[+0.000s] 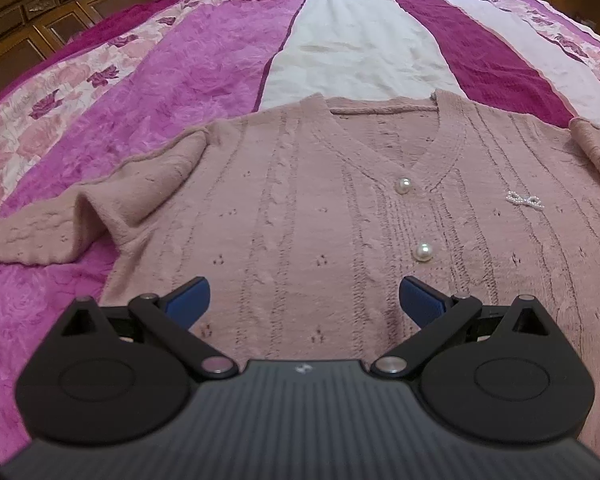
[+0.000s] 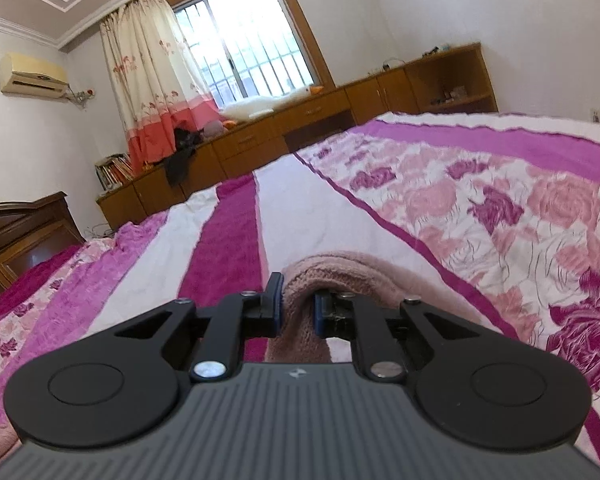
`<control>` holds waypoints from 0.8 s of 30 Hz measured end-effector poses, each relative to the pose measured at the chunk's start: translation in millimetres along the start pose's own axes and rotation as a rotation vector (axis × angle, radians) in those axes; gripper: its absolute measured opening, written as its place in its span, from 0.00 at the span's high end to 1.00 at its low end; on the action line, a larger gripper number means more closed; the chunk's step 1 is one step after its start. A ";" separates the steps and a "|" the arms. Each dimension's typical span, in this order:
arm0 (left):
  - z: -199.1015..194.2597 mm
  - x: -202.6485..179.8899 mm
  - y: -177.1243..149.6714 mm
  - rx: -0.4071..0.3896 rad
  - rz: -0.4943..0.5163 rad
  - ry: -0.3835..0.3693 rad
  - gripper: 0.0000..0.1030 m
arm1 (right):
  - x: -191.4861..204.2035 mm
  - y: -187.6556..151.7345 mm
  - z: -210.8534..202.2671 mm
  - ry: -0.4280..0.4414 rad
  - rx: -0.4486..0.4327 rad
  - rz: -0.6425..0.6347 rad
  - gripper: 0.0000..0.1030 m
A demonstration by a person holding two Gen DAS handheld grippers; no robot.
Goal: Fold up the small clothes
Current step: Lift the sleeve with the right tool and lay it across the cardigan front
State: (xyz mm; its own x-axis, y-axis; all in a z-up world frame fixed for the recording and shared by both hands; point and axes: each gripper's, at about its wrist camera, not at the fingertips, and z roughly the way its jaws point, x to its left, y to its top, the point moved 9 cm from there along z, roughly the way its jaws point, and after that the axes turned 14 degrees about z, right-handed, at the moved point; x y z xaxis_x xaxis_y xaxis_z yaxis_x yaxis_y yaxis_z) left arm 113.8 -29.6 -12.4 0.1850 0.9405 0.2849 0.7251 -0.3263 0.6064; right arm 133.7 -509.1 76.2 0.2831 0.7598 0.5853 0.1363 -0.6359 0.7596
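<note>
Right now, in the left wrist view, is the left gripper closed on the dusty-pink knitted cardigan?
No: the left gripper has its blue-padded fingers spread wide above the dusty-pink knitted cardigan, gripping nothing.

bedspread [image 2: 480, 216] | curtain [image 2: 152, 80] | window [image 2: 244, 48] | air conditioner [image 2: 32, 74] | cabinets [image 2: 300, 120]

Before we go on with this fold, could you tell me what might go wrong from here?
The right gripper pinches only a small bunch of the pink cardigan, so the thick knit could slip out when lifted. The left gripper hangs open over the front; closing there could snag a pearl button. The left sleeve lies creased, so it may fold crooked.
</note>
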 end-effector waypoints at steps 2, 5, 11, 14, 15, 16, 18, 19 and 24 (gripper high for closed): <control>-1.1 3.1 -1.5 0.001 0.000 -0.003 0.00 | 12.1 2.4 -11.5 0.015 -0.004 -0.005 0.84; -3.1 7.5 -2.5 -0.001 0.008 -0.008 0.00 | 31.9 3.9 -25.1 0.034 -0.005 -0.018 0.84; -12.3 22.9 1.7 -0.029 0.034 0.012 0.00 | 77.2 -3.9 -46.0 0.075 -0.002 -0.044 0.84; -16.5 32.3 2.9 -0.035 0.048 0.019 0.00 | 101.5 -10.3 -52.1 0.093 0.004 -0.065 0.84; -17.6 36.2 2.5 -0.035 0.052 0.023 0.00 | 109.2 -13.3 -53.9 0.098 0.009 -0.072 0.84; -18.6 39.6 2.4 -0.036 0.052 0.027 0.00 | 116.7 -16.4 -55.3 0.099 0.015 -0.081 0.84; -20.2 46.5 2.5 -0.040 0.044 0.031 0.00 | 134.2 -24.4 -57.8 0.105 0.028 -0.101 0.84; -21.3 50.3 2.3 -0.046 0.035 0.032 0.00 | 143.2 -28.7 -59.2 0.110 0.034 -0.111 0.84; -26.6 68.5 1.5 -0.068 0.000 0.033 0.00 | 183.9 -50.1 -62.8 0.132 0.057 -0.134 0.84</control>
State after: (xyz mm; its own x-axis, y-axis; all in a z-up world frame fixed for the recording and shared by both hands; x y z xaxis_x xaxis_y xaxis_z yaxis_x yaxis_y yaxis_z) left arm 109.9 31.8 27.8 0.1621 0.9373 0.3086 0.6779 -0.3331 0.6554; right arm 119.3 -329.0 163.6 0.1324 0.8469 0.5151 0.2193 -0.5318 0.8180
